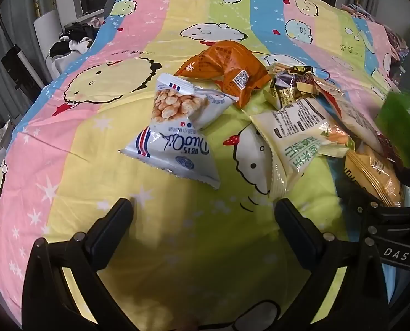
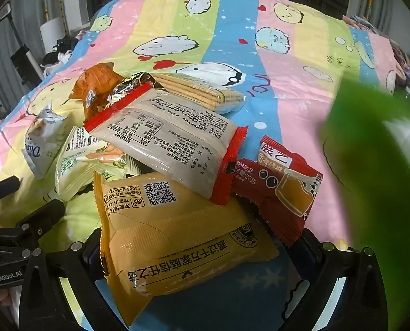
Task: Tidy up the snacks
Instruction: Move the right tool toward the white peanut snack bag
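Note:
A heap of snack packets lies on a striped cartoon bedspread (image 1: 66, 165). The left wrist view shows a white peanut packet (image 1: 174, 135), an orange packet (image 1: 227, 69), a dark gold packet (image 1: 293, 85) and a pale green-lettered packet (image 1: 301, 132). My left gripper (image 1: 205, 212) stands open just short of the white packet, nothing between its fingers. In the right wrist view a yellow packet (image 2: 177, 234) lies between the wide-open jaws of my right gripper (image 2: 199, 248), hiding its fingertips. A grey packet with red ends (image 2: 171, 138) rests on it, with a dark red packet (image 2: 285, 187) beside it.
A clear pack of biscuits (image 2: 199, 93) lies behind the heap. A blurred green thing (image 2: 370, 165) hangs close to the right lens. Clothes (image 1: 72, 41) are piled off the bed's left edge. Bare bedspread stretches beyond the heap and to its left.

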`<state>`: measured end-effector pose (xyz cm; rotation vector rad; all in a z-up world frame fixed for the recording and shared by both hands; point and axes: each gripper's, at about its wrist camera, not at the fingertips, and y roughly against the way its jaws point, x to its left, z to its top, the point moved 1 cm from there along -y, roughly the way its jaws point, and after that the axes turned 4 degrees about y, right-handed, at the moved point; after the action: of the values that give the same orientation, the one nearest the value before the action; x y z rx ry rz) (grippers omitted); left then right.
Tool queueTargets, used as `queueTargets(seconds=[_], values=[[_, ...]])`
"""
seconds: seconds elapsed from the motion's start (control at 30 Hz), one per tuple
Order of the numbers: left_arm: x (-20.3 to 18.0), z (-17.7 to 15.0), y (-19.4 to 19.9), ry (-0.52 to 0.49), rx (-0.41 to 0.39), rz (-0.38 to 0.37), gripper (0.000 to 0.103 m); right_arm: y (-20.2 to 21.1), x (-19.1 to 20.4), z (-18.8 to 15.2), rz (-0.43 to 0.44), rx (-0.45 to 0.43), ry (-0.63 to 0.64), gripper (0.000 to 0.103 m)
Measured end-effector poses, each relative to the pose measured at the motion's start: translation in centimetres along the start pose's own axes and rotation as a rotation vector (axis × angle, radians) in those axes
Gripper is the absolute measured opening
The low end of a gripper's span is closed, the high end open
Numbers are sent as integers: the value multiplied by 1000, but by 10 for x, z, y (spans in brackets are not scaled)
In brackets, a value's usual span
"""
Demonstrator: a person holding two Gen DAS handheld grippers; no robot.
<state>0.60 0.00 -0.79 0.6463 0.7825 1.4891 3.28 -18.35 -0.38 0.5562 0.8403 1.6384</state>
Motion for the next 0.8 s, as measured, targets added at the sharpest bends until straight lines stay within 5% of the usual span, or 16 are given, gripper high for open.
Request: queueTargets(seconds=[0.8], values=[[1,0,2,4,-3,3,103,0,0,0,-2,-2,1,103]])
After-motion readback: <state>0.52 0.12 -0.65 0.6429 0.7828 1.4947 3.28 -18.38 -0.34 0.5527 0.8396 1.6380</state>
